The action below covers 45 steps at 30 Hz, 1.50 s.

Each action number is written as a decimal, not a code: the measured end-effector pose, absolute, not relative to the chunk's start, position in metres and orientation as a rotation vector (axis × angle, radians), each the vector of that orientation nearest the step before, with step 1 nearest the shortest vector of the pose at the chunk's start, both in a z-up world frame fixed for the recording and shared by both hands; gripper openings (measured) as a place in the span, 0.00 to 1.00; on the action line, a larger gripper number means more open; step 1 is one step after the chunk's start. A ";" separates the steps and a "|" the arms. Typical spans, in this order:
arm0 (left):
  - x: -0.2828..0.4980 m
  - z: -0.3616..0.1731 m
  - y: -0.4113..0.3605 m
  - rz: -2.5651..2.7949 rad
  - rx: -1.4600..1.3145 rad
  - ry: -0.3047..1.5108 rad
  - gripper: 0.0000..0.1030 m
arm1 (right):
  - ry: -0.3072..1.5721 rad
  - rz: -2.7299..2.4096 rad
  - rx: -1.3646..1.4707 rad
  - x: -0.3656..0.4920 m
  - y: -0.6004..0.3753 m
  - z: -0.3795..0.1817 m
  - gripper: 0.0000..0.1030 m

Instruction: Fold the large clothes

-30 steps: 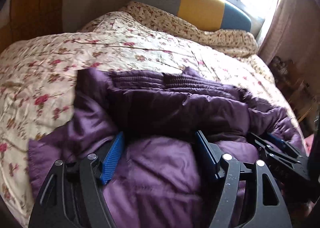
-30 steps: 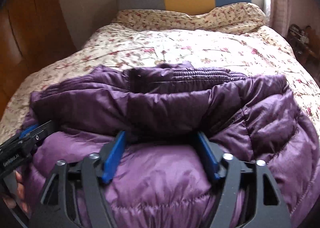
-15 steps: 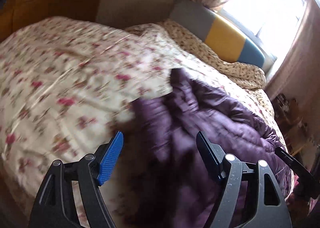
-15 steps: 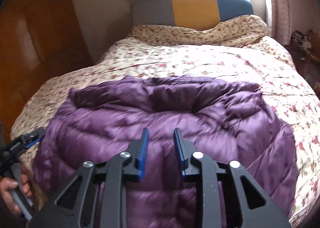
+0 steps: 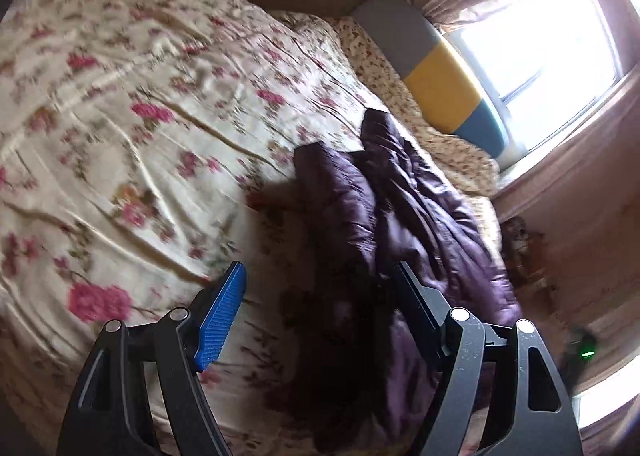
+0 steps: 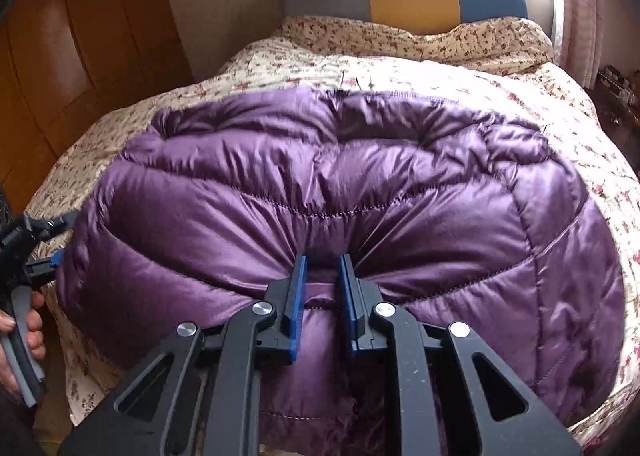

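Left side first: the left claw (image 5: 320,312) hangs spread wide with nothing between its jaws, low in its frame over the floral bed (image 5: 120,135), the purple jacket (image 5: 400,215) running up the right half of that view. Over in the right wrist view, that left claw pokes in at the left edge, apart from the fabric. Centre frame, the right claw (image 6: 323,280) is pinched on a bunched pleat of the jacket's near edge, probably to lift and carry it for a fold. The padded jacket lies spread across the bed, filling mid-frame.
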<state>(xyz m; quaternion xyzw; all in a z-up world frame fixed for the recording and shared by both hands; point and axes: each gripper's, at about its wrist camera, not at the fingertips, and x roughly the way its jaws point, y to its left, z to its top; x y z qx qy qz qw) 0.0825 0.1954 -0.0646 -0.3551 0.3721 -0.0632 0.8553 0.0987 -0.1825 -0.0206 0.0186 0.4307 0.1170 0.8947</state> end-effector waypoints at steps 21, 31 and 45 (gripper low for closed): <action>0.092 -0.076 0.171 -0.384 -1.005 0.765 0.59 | 0.862 0.281 0.101 0.089 -0.196 -0.040 0.16; 0.082 -0.025 0.137 -0.547 -0.964 0.674 0.29 | 0.848 0.301 0.082 0.087 -0.201 -0.045 0.15; 0.115 0.055 0.035 -0.708 -0.731 0.688 0.29 | 0.850 0.326 0.082 0.083 -0.206 -0.035 0.16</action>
